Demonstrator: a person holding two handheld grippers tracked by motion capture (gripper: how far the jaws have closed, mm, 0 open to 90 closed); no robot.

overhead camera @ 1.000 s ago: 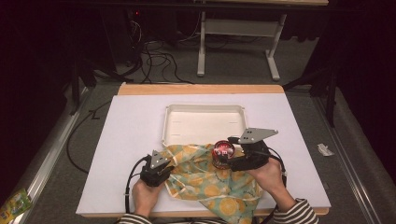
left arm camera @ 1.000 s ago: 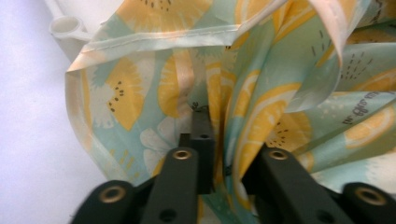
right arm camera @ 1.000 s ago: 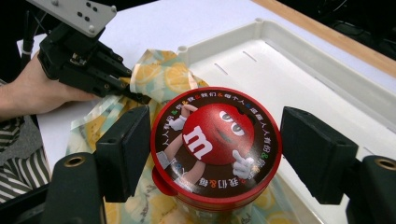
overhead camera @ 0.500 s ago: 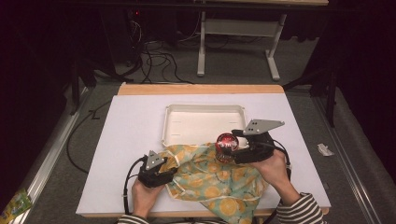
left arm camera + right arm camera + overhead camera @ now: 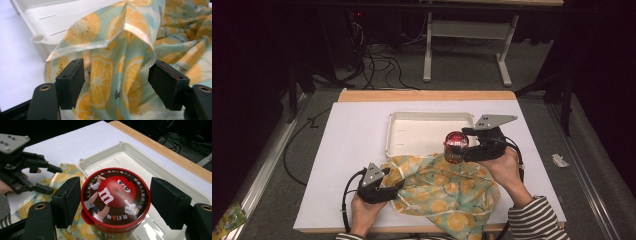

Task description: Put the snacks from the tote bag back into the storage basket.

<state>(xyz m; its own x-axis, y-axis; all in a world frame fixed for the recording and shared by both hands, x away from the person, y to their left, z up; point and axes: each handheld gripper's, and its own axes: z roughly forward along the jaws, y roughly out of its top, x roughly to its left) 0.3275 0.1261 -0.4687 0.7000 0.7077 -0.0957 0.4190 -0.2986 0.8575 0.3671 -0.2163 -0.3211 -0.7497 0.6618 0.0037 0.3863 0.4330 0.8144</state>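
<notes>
Near the bench's front edge, a lemon-print cloth bag lies crumpled, its far side touching the white tray's front rim. The left gripper sits at the bag's left edge, fingers spread wide with a raised fold standing between them, clamped on nothing; probably placed to pin or open the bag. The right gripper holds a red-lidded candy canister upright just above the bag's far edge, by the tray's front right corner. One finger touches the lid, the other stands slightly off, so whether it grips I cannot tell. Compared with a second ago, canister and right gripper have lifted and moved farther toward the tray; left gripper has barely shifted.
</notes>
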